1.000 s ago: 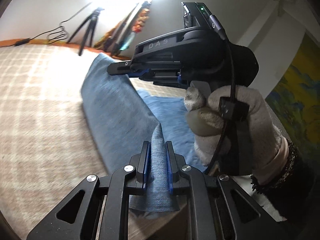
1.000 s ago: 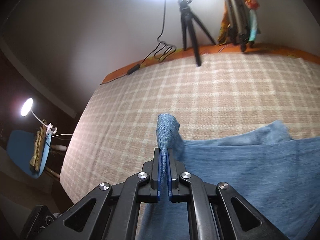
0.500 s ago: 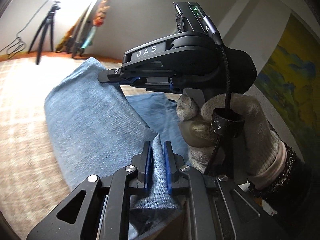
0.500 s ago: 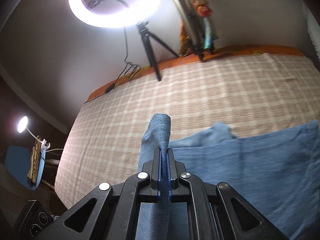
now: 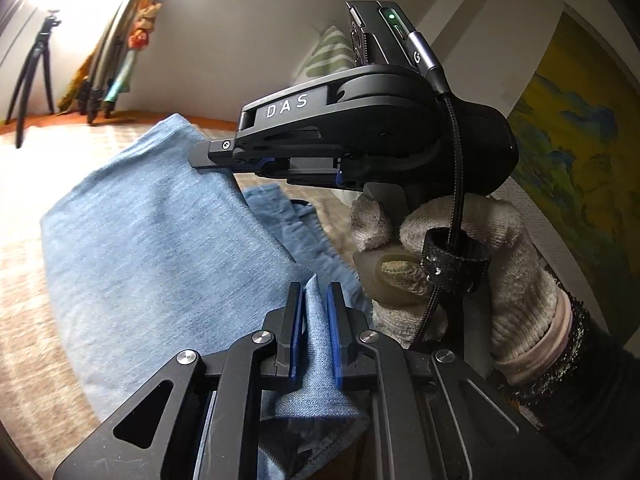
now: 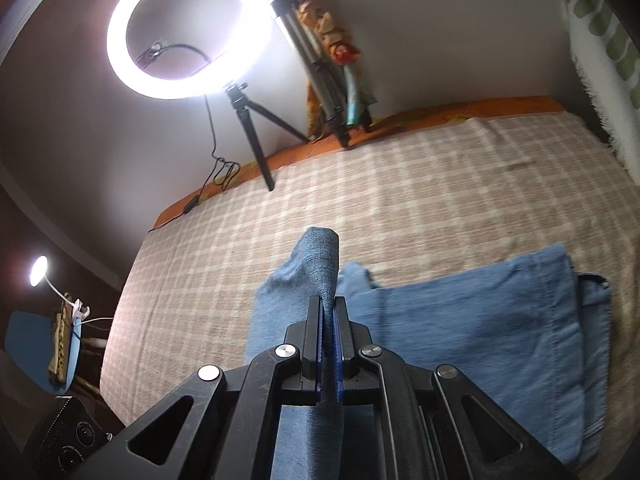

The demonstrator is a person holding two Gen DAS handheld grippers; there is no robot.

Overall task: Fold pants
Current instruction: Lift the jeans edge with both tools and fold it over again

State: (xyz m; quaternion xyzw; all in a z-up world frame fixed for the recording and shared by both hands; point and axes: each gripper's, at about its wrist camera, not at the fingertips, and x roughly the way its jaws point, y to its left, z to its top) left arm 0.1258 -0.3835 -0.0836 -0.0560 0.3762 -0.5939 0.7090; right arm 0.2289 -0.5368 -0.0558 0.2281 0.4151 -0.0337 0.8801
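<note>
Beyond both grippers, left (image 5: 316,312) and right (image 6: 329,320), each clamped on pants (image 6: 472,320): checked bedspread (image 6: 400,184), ring light (image 6: 188,28), tripod (image 6: 250,128).

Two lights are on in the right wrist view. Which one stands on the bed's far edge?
The big ring light on its black tripod; the small lamp sits off the bed, lower left.

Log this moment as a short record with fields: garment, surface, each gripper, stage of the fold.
garment: blue pants, partly lying on the bed, near edge lifted
surface: plaid bedspread
left gripper: jaws shut on a pinch of the fabric
right gripper: jaws shut on a fabric fold that sticks up past them
right hand: gloved, holding the right gripper's handle
stage: both grippers hold the lifted edge; fold not yet laid down
</note>
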